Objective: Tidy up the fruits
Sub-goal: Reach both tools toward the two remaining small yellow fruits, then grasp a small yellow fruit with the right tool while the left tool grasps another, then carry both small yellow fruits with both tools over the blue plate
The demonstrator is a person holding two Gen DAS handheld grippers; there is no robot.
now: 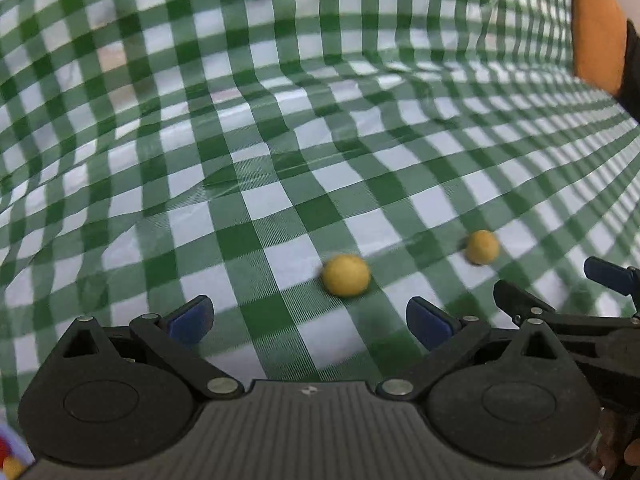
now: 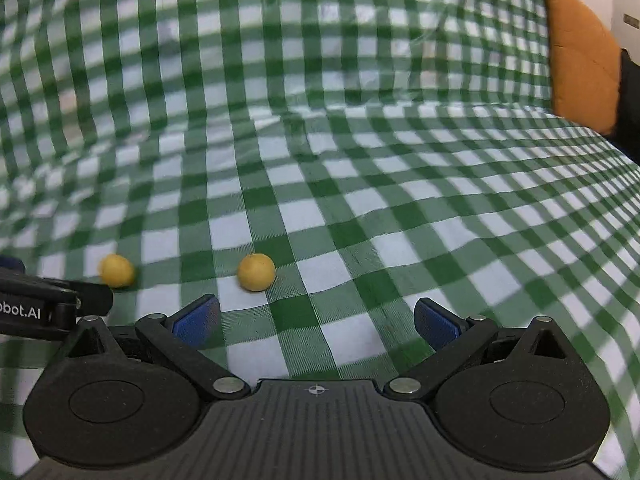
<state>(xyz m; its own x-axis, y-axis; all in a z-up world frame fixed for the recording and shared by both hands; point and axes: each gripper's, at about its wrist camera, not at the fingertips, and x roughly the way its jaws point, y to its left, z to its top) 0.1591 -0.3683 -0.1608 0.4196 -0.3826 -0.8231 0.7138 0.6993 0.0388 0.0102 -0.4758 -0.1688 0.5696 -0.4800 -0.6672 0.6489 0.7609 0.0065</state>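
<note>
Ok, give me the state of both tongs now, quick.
Left tongs: open, holding nothing; a yellow fruit lies just ahead.
Right tongs: open, holding nothing.

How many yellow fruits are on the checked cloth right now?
2. One yellow fruit lies ahead of the left tongs; the other fruit sits farther right. More may be out of frame.

The left gripper (image 1: 308, 320) and right gripper (image 2: 316, 320) look alike: black ribbed bodies, round side housings, silver pivot screws, blue finger pads (image 2: 196, 322), white crosshair mark (image 2: 316, 390) at lower centre.
</note>
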